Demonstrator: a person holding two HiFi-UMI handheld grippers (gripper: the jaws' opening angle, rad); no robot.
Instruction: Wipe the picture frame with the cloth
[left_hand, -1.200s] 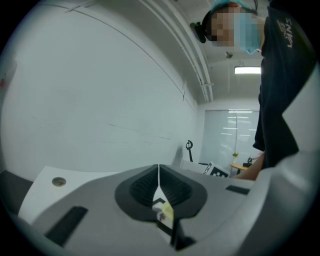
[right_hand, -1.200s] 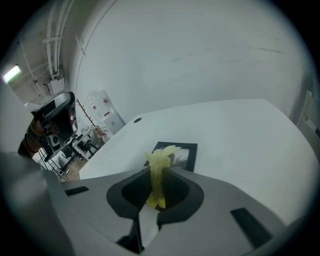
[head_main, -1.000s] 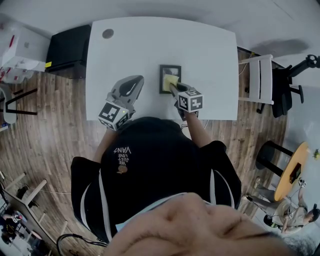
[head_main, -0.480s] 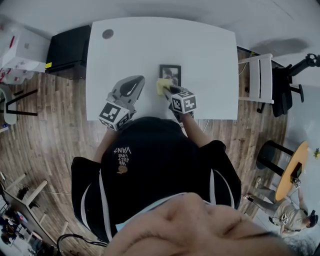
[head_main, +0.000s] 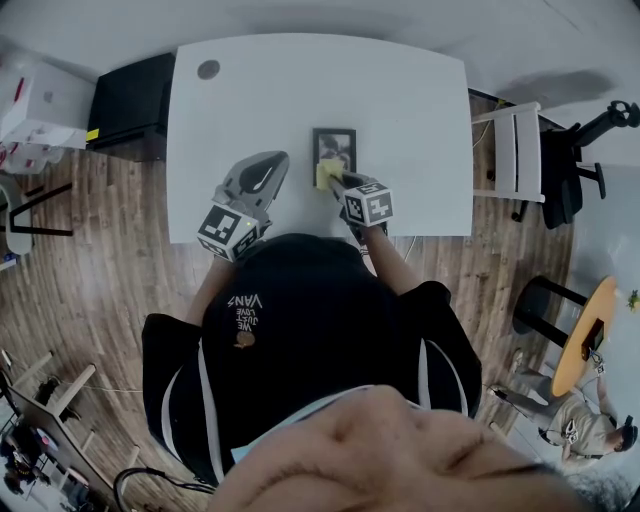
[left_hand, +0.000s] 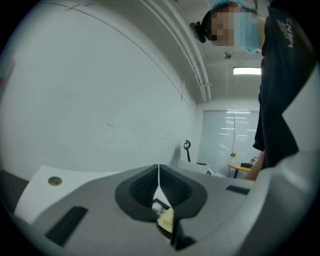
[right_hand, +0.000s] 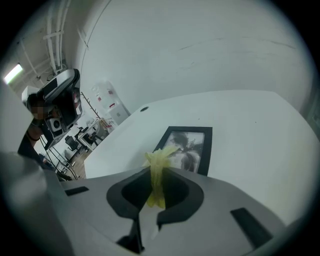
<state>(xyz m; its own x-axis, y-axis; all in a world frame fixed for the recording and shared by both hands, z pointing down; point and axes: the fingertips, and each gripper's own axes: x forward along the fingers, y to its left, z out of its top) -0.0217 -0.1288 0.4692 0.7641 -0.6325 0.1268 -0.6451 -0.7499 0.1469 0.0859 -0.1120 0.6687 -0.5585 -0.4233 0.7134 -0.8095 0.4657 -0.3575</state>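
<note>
My right gripper (right_hand: 156, 192) is clamped on the yellow cloth (right_hand: 159, 167); its bunched end pokes out ahead of the jaws, at the near left corner of the picture frame (right_hand: 189, 147) lying flat just in front; I'd press down and sweep forward across the glass, lightly, lest the frame slide on the white table (right_hand: 250, 125); my left gripper (left_hand: 159, 182), jaws together on nothing, idles to the left; nothing blocks the stroke; a round grommet (right_hand: 144, 108) lies well beyond.

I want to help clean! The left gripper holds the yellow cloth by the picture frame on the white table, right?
No, the right gripper holds the yellow cloth, as the right gripper view shows. It is by the picture frame on the white table.
</note>
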